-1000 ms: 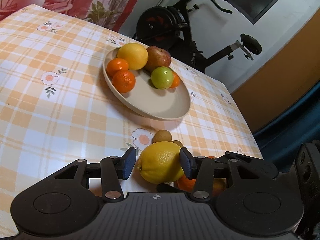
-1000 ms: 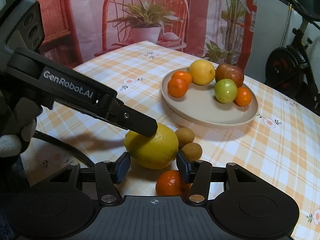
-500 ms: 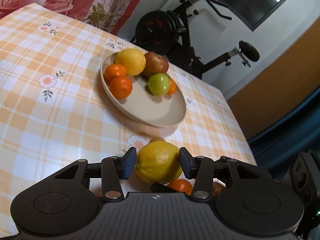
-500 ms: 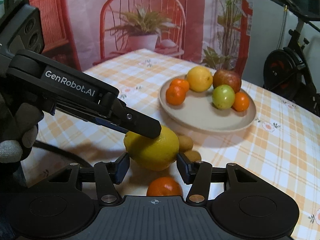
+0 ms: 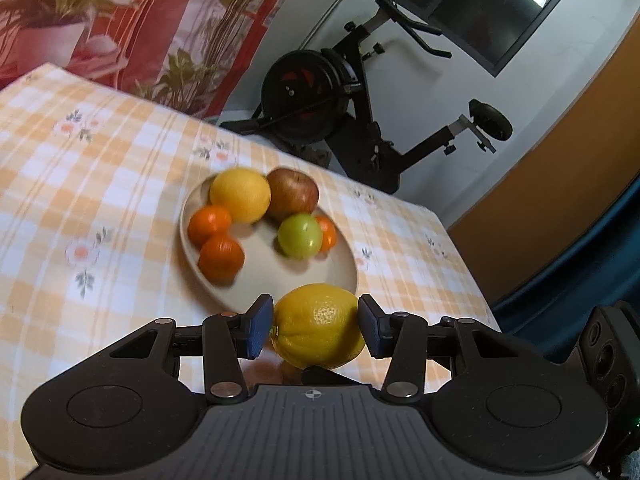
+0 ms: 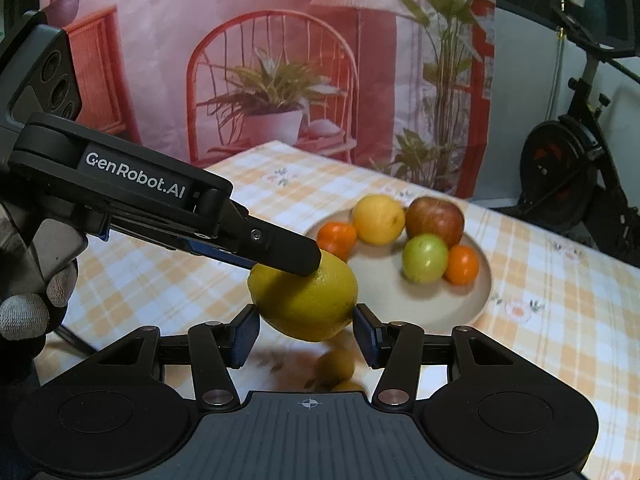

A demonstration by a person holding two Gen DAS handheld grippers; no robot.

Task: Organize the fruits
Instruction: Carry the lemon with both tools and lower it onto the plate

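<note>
1. While both grippers hold it clear of the table, a large yellow lemon hangs in the air; the left gripper clamps its sides, and the right gripper pinches it from the other way.
2. Its skin is bright, dimpled and unblemished, with a small stem scar.
3. Below it, blurred, a brown kiwi lies loose on the checked tablecloth, so sorting seems unfinished.
4. Beyond sits a beige plate, already holding two oranges, a second yellow fruit, a red apple, a green apple and another orange.
5. Open space shows on the plate's near side.
</note>
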